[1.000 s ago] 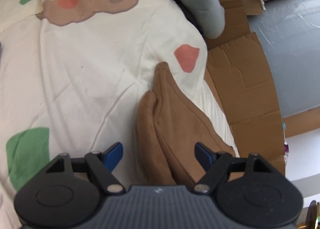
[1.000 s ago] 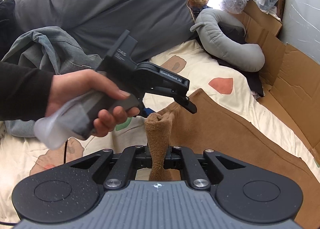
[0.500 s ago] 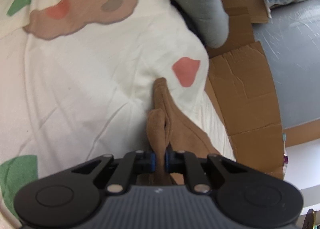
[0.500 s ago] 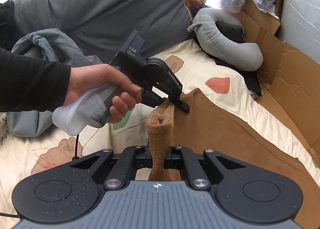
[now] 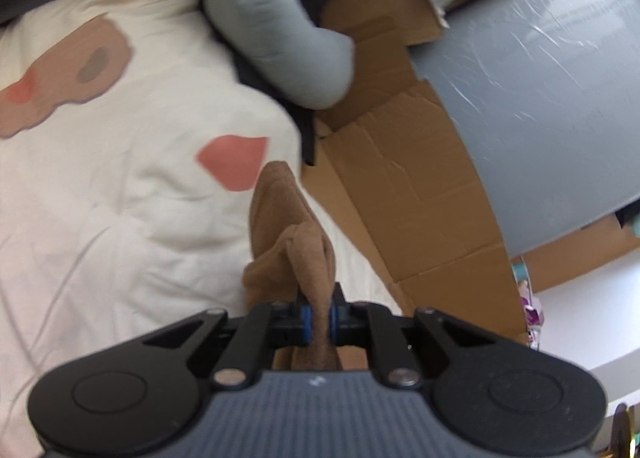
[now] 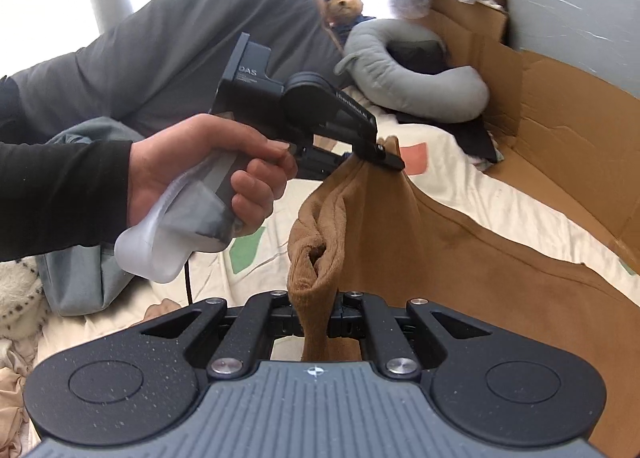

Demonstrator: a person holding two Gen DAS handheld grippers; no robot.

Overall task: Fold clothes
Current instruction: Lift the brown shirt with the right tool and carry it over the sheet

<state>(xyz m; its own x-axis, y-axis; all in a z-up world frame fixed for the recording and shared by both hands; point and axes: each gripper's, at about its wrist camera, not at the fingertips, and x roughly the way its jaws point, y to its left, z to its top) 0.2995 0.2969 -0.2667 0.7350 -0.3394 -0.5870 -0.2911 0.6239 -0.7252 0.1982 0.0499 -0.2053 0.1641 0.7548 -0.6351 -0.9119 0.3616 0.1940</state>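
Left gripper (image 5: 318, 318): fingers closed tight on a bunched fold of the brown garment (image 5: 296, 242), cloth pinched between the blue pads and standing up in a ridge ahead of them. From the right wrist view the same left gripper (image 6: 386, 157) shows side-on, held in a hand (image 6: 208, 177) with a black sleeve, its tips clamped on the garment's upper edge.

Right gripper (image 6: 316, 322): fingers also closed, gripping a rolled, tube-like fold of the brown garment (image 6: 440, 258) that rises between them. The cloth hangs in a slack span between the two grips, lifted off the bed at that end.

The rest of the garment spreads flat along the bed's right edge, running toward the near right corner.

Bed (image 5: 120, 197): cream cover with brown, red and green patches. Flattened cardboard (image 5: 420, 193) lies just beside the bed's right edge, against a grey plastic-wrapped surface (image 5: 540, 97). A grey curved cushion (image 6: 416, 85) sits near the far right corner, with a teddy bear (image 6: 346, 3) behind it. A dark grey pillow (image 6: 180, 45) lies along the far edge. A grey-blue garment (image 6: 76, 286) is heaped at the left side.
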